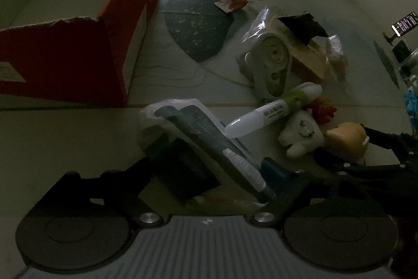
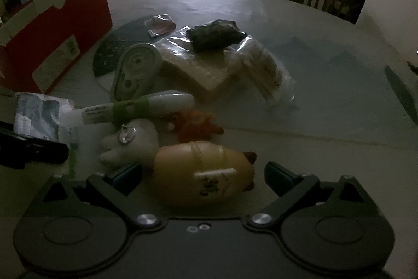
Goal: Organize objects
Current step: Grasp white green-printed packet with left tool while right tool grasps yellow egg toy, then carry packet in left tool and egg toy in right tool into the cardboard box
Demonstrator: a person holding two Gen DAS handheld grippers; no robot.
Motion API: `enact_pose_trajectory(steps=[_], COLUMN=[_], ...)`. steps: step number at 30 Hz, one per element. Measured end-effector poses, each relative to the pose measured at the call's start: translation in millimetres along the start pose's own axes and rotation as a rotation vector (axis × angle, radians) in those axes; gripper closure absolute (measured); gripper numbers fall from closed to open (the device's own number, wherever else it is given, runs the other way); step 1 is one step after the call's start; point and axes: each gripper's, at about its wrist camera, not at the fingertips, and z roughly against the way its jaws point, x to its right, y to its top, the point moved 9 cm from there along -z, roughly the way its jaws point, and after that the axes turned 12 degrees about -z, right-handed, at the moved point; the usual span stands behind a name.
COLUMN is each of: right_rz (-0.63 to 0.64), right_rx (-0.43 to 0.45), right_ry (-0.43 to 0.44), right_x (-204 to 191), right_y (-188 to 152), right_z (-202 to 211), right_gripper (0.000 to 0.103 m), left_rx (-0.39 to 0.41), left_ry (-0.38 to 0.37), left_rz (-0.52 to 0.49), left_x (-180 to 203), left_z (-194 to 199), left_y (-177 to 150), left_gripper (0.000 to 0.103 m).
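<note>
Dim grey table under me, with the red cardboard box standing open at far left. My left gripper is clamped on a flat plastic-wrapped packet; held near one end, it could droop or slip on the way to the box. Rightward, a white-and-green tube leans on that packet and may roll. My right gripper is spread wide around the tan figurine, not gripping; the white plush crowds one finger.
</note>
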Motion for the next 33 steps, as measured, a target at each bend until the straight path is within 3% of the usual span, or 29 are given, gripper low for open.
enact_pose_trajectory(steps=[6, 8, 9, 12, 25, 33], right_rz=[-0.034, -0.036, -0.036, -0.045, -0.025, 0.024], right_rx=[0.002, -0.002, -0.004, -0.009, 0.068, 0.107], right_ry=[0.041, 0.044, 0.038, 0.046, 0.092, 0.119], right_x=[-0.1, 0.6, 1.9, 2.9, 7.1, -7.5], right_y=[2.2, 2.0, 2.0, 2.8, 7.7, 23.7], right_z=[3.7, 5.0, 5.6, 8.2, 57.8, 90.6], right_gripper=[0.008, 0.019, 0.026, 0.030, 0.032, 0.032], left_rx=[0.011, 0.016, 0.020, 0.029, 0.117, 0.171], left_ry=[-0.013, -0.013, -0.018, -0.011, 0.031, 0.017], left_rz=[0.033, 0.045, 0.052, 0.056, 0.041, 0.001], left_x=[-1.5, -2.3, -2.3, -2.1, 5.4, 13.8], left_z=[4.0, 5.7, 7.1, 13.1, 58.1, 86.7], left_y=[-2.3, -3.3, -3.7, -5.3, -11.3, -5.2], left_gripper=[0.031, 0.040, 0.052, 0.058, 0.060, 0.060])
